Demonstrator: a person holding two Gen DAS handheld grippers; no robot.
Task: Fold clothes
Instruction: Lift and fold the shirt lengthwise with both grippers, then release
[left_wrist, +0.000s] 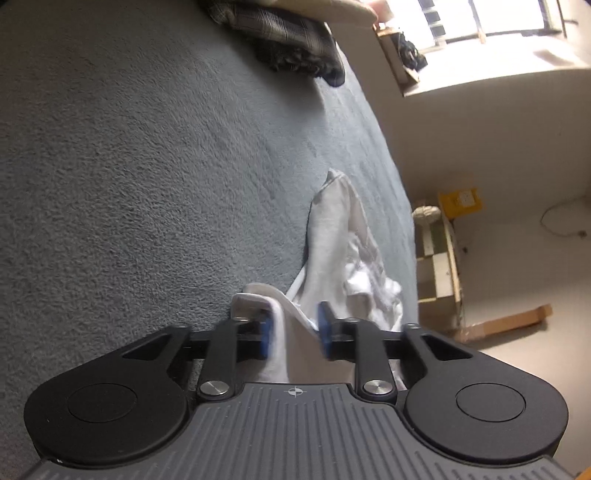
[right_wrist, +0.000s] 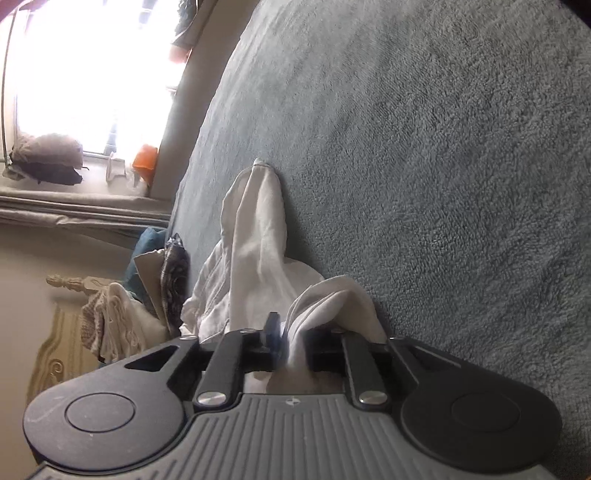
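A white garment (left_wrist: 332, 229) lies crumpled in a long ridge on the grey-blue blanket (left_wrist: 147, 166) of a bed, close to its edge. In the left wrist view my left gripper (left_wrist: 294, 332) stands open; a fold of the white cloth runs between the blue pads (left_wrist: 264, 334), draped over one and clear of the other. The right wrist view shows the same garment (right_wrist: 255, 229) on the blanket (right_wrist: 443, 147). My right gripper (right_wrist: 293, 343) is also open, its jaws parted around a loose bunch of the cloth.
A dark plaid pile of clothes (left_wrist: 288, 40) sits at the far end of the bed. Beyond the bed's edge are a small shelf unit (left_wrist: 439, 266), a heap of cloths (right_wrist: 110, 325), and a window sill with folded items (right_wrist: 44, 158).
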